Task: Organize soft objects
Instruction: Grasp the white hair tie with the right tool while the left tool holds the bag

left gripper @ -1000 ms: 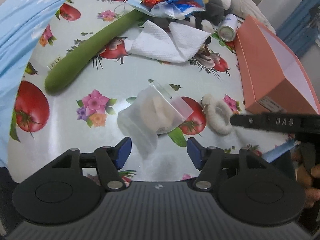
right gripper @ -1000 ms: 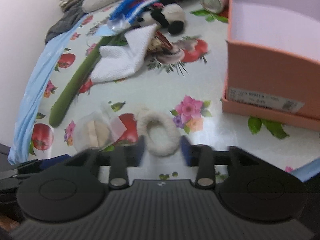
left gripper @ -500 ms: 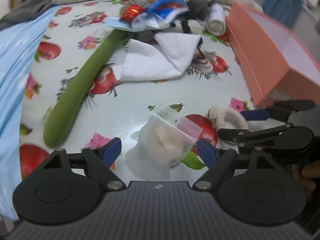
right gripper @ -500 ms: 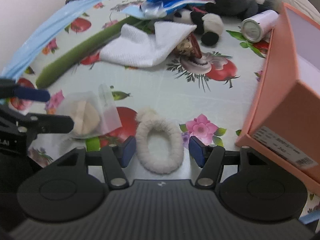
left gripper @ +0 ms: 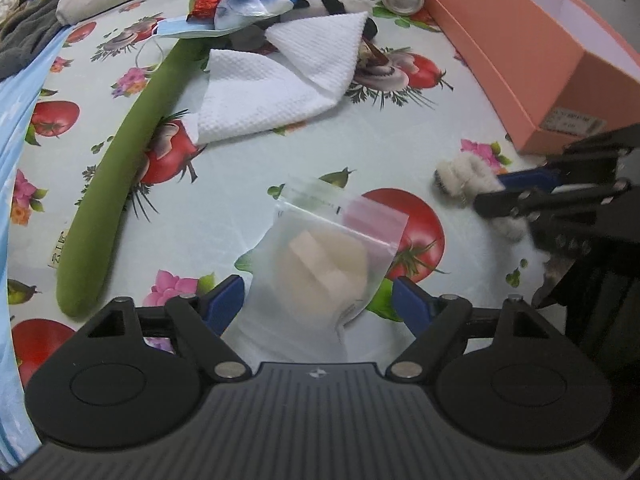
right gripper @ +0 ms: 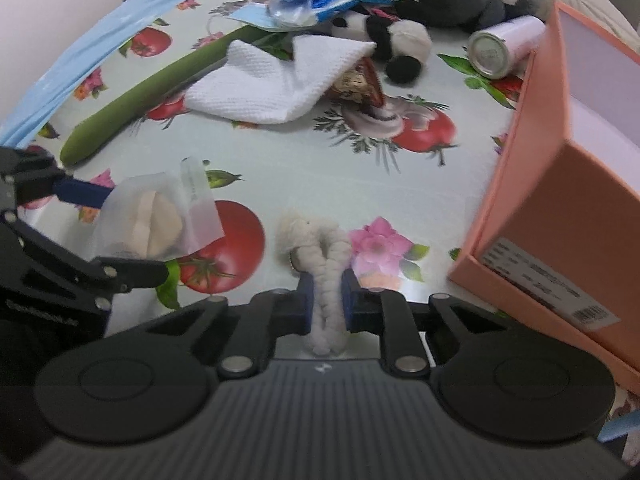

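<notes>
Straddling clear zip bag [left gripper: 324, 264] of beige sponge pieces, left gripper [left gripper: 318, 302] sits closer than 0.5 s ago, blue fingers wide, bag between them on glossy tomato-print tablecloth [left gripper: 248, 168]. Long green fabric tube [left gripper: 120, 168] lies left; its small tag unreadable.

Right view: right gripper [right gripper: 326, 300], wide 0.5 s ago, now pinches fuzzy white loop [right gripper: 320, 256] flat. Rigid pink box [right gripper: 560, 184] stands near on right; barcode label print too small to read.

My right gripper [right gripper: 326, 296] squeezes the fluffy white hair tie [right gripper: 320, 252] flat; the clear bag of sponges [left gripper: 320, 264] lies between my left fingers [left gripper: 224, 300].
</notes>
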Available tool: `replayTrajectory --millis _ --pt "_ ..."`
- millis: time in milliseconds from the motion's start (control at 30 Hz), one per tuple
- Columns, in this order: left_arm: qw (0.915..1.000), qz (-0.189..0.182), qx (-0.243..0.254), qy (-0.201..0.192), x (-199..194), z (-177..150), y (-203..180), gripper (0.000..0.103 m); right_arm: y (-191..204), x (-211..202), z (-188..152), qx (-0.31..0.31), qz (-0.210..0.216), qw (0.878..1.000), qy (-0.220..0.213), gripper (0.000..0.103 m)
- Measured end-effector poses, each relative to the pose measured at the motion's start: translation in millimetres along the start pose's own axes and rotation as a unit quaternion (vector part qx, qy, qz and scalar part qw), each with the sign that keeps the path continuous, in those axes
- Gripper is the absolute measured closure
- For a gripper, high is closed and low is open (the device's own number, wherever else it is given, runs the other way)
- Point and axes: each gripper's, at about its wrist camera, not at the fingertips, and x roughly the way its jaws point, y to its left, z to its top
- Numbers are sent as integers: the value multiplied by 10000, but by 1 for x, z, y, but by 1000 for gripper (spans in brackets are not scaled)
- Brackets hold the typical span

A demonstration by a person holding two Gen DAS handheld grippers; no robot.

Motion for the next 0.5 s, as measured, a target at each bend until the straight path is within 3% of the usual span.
replayTrajectory --millis 233,300,500 --pt "9999 116 74 -89 3 1 -11 43 -14 -7 -3 294 -75 9995 89 86" --pt "9998 131 -22 -115 2 3 -12 50 -17 -9 -4 360 -95 9993 99 86" --pt "9983 84 -538 -189 -3 6 -8 58 -23 -14 -5 560 -98 9984 71 86"
